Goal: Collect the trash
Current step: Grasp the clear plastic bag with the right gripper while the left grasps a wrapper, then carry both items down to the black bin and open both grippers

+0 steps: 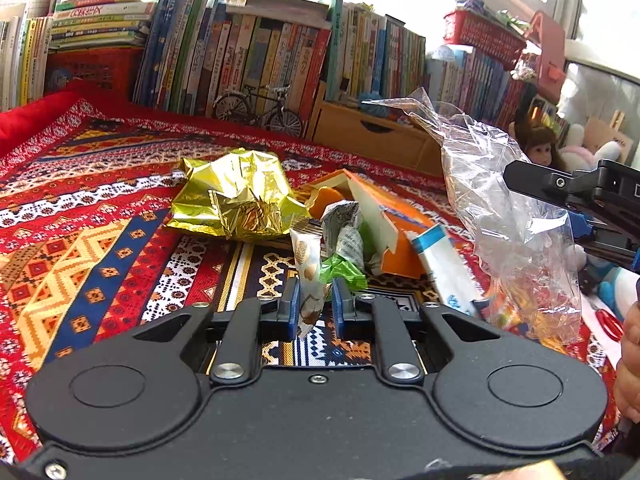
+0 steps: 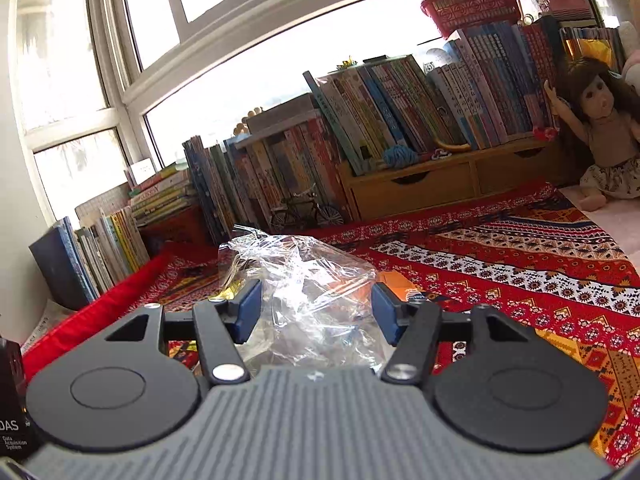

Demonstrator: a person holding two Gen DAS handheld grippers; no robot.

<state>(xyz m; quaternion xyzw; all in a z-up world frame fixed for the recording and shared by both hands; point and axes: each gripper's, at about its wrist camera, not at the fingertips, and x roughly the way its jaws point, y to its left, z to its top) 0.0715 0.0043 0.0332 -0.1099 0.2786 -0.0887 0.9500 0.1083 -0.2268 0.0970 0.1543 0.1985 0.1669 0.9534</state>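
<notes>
— Left wrist view: what surface, what room?
— Patterned red cloth (image 1: 100, 216), books (image 1: 248, 52) shelved behind, window (image 2: 240, 12) above, doll (image 2: 604, 120) at the right.
— The trash?
— Pile mid-cloth: gold foil (image 1: 236, 194), orange carton (image 1: 384, 220). Beige snack wrapper (image 1: 308, 272) stood upright, long axis pointing away from the camera, toward the pile.
— Tongs?
— Left gripper (image 1: 316, 304) nearly closed, pads flanking the wrapper's lower end; firm clamp not certain. Right gripper (image 2: 316, 312) spread wide around the clear plastic bag (image 2: 304, 280).
</notes>
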